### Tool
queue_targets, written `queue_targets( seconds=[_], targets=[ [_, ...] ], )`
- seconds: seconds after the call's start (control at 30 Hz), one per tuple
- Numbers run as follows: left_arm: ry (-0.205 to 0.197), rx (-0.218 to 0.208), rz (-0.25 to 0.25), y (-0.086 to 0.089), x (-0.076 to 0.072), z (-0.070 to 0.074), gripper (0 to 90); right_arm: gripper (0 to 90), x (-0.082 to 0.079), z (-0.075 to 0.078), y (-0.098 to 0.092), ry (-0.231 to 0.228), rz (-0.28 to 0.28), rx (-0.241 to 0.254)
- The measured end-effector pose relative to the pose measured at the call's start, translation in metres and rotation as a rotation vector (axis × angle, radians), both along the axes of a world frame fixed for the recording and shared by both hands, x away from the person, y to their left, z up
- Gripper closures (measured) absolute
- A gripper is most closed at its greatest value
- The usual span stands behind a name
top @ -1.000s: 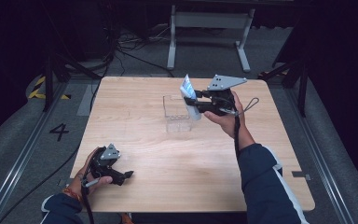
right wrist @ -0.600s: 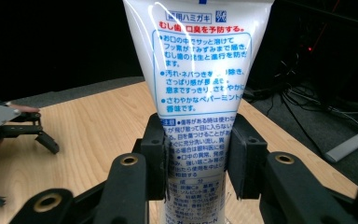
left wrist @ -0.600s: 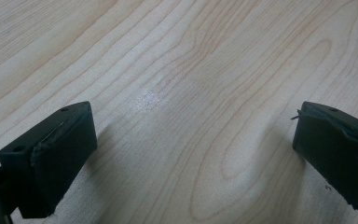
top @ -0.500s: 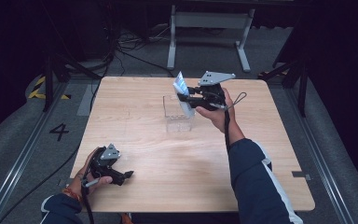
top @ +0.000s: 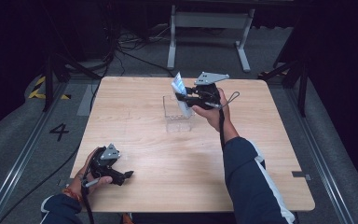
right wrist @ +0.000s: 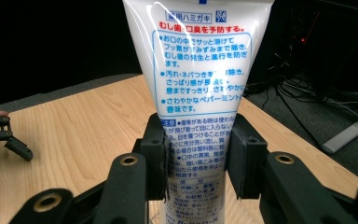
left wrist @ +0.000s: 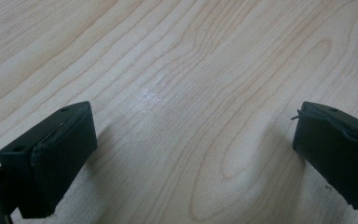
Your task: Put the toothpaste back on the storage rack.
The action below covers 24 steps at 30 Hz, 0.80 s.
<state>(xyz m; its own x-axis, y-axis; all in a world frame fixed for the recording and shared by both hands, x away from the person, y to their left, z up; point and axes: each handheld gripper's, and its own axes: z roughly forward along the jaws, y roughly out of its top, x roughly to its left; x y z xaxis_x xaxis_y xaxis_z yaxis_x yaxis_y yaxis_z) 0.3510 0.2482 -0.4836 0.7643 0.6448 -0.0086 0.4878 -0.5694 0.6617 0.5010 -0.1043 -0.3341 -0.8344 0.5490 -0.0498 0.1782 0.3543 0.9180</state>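
The right gripper [right wrist: 193, 161] pinches a toothpaste tube [right wrist: 198, 84] across its lower body, holding it tilted over the clear box [top: 177, 114] mid-table. Light, soft and glossy, the tube would likely squash or slip, so a grip low on its body looks safest. The left gripper [left wrist: 191, 154] rests spread on the table [top: 135, 126].

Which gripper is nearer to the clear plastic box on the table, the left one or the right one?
The right. The right gripper holds a toothpaste tube right over the clear box. The left gripper rests on the table near the front left corner, well apart from it.
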Motion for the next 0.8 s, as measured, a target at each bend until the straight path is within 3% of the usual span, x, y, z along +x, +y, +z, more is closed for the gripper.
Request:
queue_targets(
  seconds=[0.8],
  targets=[
    [0.0,0.0,0.0,0.0,0.0,0.0,0.0,63.4,0.008,-0.027,0.0,0.006,-0.053,-0.015]
  ],
)
